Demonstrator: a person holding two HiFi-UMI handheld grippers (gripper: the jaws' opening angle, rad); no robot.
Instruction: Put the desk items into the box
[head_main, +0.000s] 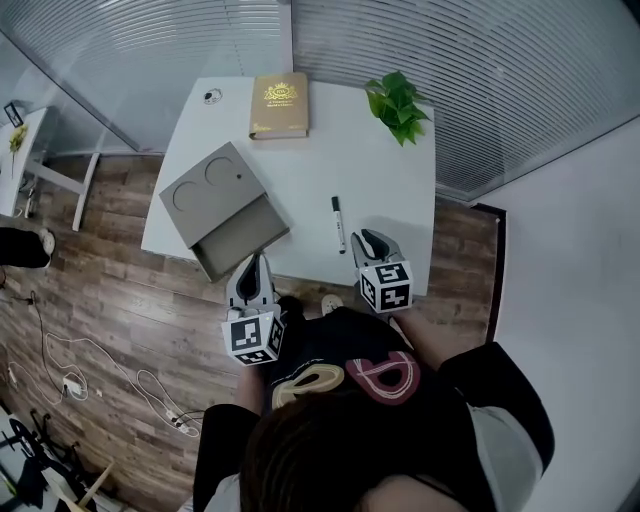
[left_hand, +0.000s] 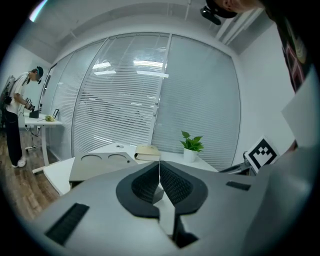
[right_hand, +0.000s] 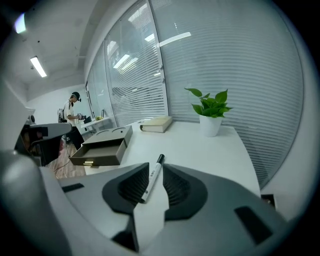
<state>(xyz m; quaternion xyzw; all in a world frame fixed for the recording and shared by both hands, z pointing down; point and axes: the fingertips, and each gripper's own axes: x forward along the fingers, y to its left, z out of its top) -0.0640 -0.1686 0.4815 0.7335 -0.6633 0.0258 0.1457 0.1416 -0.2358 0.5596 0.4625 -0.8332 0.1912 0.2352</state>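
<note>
A black-and-white marker pen (head_main: 338, 222) lies on the white desk (head_main: 380, 170), to the right of a grey box (head_main: 212, 195) whose drawer (head_main: 240, 235) stands pulled out toward me. My right gripper (head_main: 368, 240) hovers at the desk's near edge, just right of the pen's near end. In the right gripper view its jaws are slightly apart, and the pen (right_hand: 158, 162) shows in the gap on the desk, not pressed by the pads. My left gripper (head_main: 252, 268) is in front of the open drawer, shut and empty (left_hand: 159, 172).
A tan book (head_main: 279, 105) lies at the desk's far edge and a potted plant (head_main: 398, 103) at the far right corner. A small round object (head_main: 211, 96) sits at the far left corner. Glass walls with blinds stand behind. Cables (head_main: 100, 370) trail on the wooden floor.
</note>
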